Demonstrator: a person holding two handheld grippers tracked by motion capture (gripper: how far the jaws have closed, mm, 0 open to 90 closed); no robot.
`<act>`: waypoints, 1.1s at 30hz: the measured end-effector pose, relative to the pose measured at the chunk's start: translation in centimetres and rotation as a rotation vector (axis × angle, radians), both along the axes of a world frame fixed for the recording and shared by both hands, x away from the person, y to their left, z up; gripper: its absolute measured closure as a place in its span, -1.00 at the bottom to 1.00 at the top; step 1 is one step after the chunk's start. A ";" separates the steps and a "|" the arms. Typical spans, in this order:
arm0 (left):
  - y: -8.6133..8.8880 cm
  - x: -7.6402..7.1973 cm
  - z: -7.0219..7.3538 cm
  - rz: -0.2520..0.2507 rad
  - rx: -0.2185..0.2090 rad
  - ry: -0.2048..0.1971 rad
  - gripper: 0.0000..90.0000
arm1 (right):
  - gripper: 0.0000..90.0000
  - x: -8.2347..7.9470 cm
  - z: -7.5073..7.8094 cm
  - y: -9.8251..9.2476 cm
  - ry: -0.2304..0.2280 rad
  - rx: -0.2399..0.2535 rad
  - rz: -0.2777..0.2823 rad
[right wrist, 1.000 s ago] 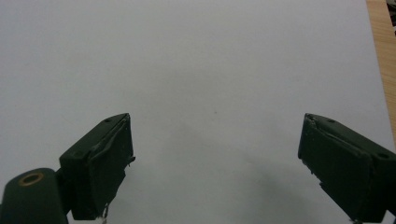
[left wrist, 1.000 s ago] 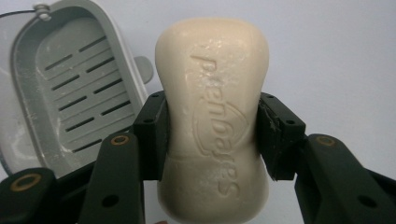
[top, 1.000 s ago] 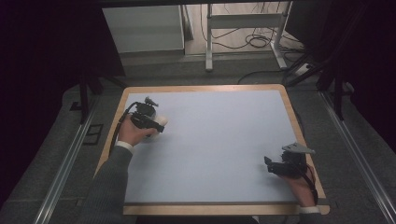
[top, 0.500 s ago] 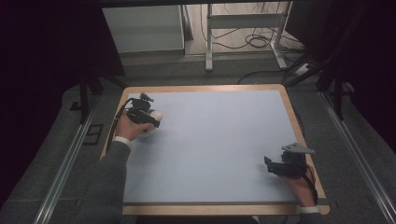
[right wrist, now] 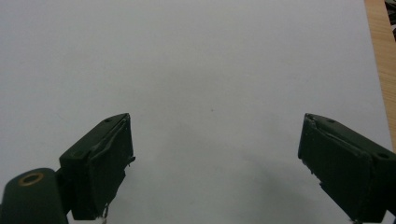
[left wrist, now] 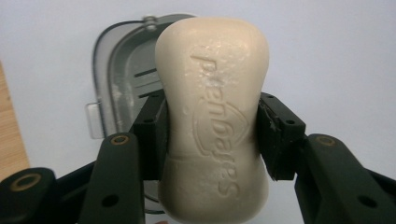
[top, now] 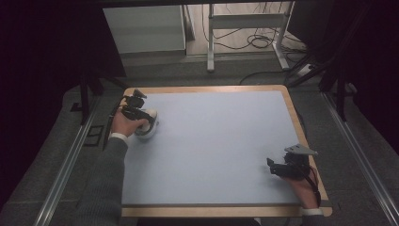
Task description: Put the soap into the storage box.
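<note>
A cream bar of soap point(left wrist: 215, 116) with raised lettering sits between the jaws of my left gripper point(left wrist: 212, 135), which is shut on it. Just beyond the bar lies a grey soap dish point(left wrist: 119, 84) with slots in its floor. From above, the left gripper point(top: 141, 115) hovers at the table's far left with the pale soap point(top: 151, 114) over the dish point(top: 146, 133). My right gripper point(top: 275, 167) rests near the front right corner. Its jaws point(right wrist: 215, 163) stand wide apart over bare mat, holding nothing.
A pale blue mat point(top: 211, 146) covers the table, framed by a wooden edge point(top: 296, 117). Beyond the table are a white cabinet point(top: 143, 28), a metal stand point(top: 244, 23) and loose cables on the floor. Metal rails run along both sides.
The left hand has carried the soap toward the far left part of the mat, and the grey dish now shows under it. The right gripper has stayed still.
</note>
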State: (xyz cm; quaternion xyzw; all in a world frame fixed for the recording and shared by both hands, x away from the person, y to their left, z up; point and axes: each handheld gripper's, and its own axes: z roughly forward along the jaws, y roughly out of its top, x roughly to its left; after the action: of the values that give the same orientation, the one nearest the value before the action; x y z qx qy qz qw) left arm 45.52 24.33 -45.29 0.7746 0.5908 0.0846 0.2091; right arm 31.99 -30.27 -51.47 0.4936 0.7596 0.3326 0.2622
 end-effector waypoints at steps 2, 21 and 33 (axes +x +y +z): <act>0.2 0.2 -0.3 0.015 0.001 0.005 0.11 | -0.77 0.0 0.0 0.0 0.000 0.000 -0.001; -0.3 0.0 -0.9 0.017 -0.030 -0.012 -0.02 | -0.77 0.0 -0.1 0.0 0.003 -0.004 0.001; -2.1 -3.6 1.4 -0.084 -0.081 -0.119 -0.24 | -0.77 -0.1 -0.1 0.1 0.002 -0.008 0.003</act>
State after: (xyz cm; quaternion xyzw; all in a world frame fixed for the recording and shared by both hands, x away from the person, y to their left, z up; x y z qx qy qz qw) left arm 41.96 22.23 -43.85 0.7832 0.5473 0.0978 0.2782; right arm 31.89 -30.18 -51.55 0.4916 0.7619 0.3296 0.2630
